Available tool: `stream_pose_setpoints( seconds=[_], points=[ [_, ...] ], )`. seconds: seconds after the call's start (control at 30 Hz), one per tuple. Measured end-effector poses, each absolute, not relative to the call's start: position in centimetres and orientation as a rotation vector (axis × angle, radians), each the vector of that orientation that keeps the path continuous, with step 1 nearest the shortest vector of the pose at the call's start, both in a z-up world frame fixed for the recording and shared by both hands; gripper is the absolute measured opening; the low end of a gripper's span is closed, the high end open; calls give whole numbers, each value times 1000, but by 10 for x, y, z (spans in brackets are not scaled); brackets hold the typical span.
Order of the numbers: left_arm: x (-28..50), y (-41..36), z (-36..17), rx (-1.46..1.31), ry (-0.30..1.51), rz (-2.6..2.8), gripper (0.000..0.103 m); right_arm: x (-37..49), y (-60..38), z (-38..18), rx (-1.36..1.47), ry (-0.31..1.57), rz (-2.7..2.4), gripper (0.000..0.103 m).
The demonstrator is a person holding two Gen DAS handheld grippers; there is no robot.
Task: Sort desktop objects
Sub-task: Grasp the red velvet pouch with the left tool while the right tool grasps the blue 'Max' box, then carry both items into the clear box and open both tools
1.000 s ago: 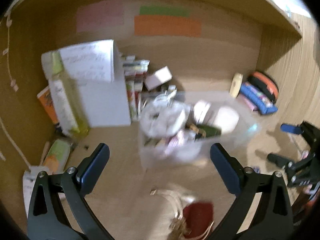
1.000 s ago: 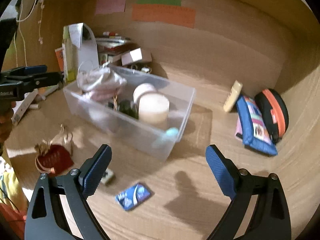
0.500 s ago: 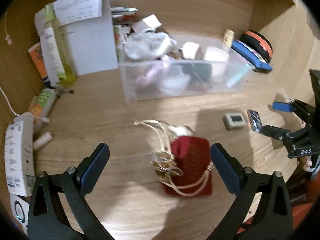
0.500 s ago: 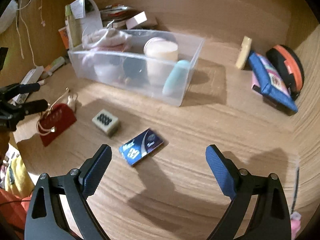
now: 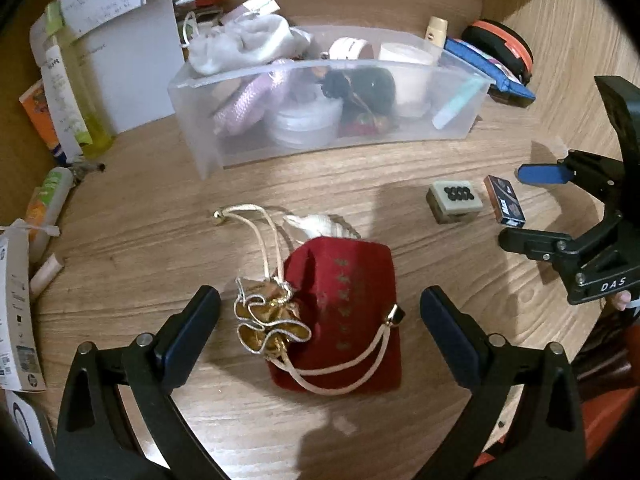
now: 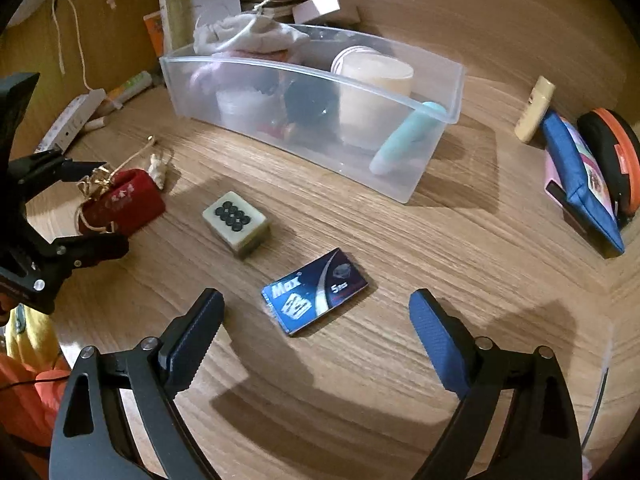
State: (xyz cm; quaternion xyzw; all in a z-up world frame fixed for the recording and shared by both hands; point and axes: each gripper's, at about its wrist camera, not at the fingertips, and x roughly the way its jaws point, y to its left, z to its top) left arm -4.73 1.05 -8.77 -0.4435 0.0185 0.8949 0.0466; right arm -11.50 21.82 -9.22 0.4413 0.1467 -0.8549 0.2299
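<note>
A red drawstring pouch (image 5: 344, 308) with a gold pouch (image 5: 268, 320) on it lies on the wooden desk between the tips of my open left gripper (image 5: 320, 320). It also shows in the right wrist view (image 6: 124, 200). My open right gripper (image 6: 316, 320) hovers over a blue card pack (image 6: 316, 292). A mahjong-like tile (image 6: 236, 220) lies left of the pack. The clear plastic bin (image 6: 448, 120) holds several items. In the left wrist view the right gripper (image 5: 532, 204) sits by the tile (image 5: 454, 200) and pack (image 5: 504, 204).
A white seashell (image 5: 320, 226) lies behind the pouch. Bottles, papers and tubes (image 5: 68, 92) crowd the left. A blue pencil case (image 6: 580, 184), orange-black case (image 6: 616, 160) and a small cream bottle (image 6: 534, 108) lie at the right wall.
Both grippers have tilted down and moved closer to the desk. The left one came over the red pouch, the right one over the blue card pack. Both stay open.
</note>
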Motion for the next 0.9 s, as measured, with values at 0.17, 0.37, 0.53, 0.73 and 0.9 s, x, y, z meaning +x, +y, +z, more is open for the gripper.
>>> stream_pose_setpoints(
  seconds=[0.17, 0.37, 0.53, 0.73, 0.9],
  points=[
    [-47, 11, -87, -1328, 63, 2751, 69, -121, 224, -90, 1203, 367, -2314, 68],
    [-43, 7, -84, -1294, 69, 2781, 38, -120, 225, -89, 1183, 367, -2320, 50],
    [-37, -3, -75, -1243, 47, 2818, 37, -119, 230, -85, 1167, 351, -2343, 50],
    [-33, -13, -56, -1169, 20, 2871, 37, -119, 243, -68, 1117, 279, -2389, 50],
    [-36, -19, -43, -1120, -9, 2902, 37, -117, 248, -46, 1047, 257, -2429, 50]
  ],
)
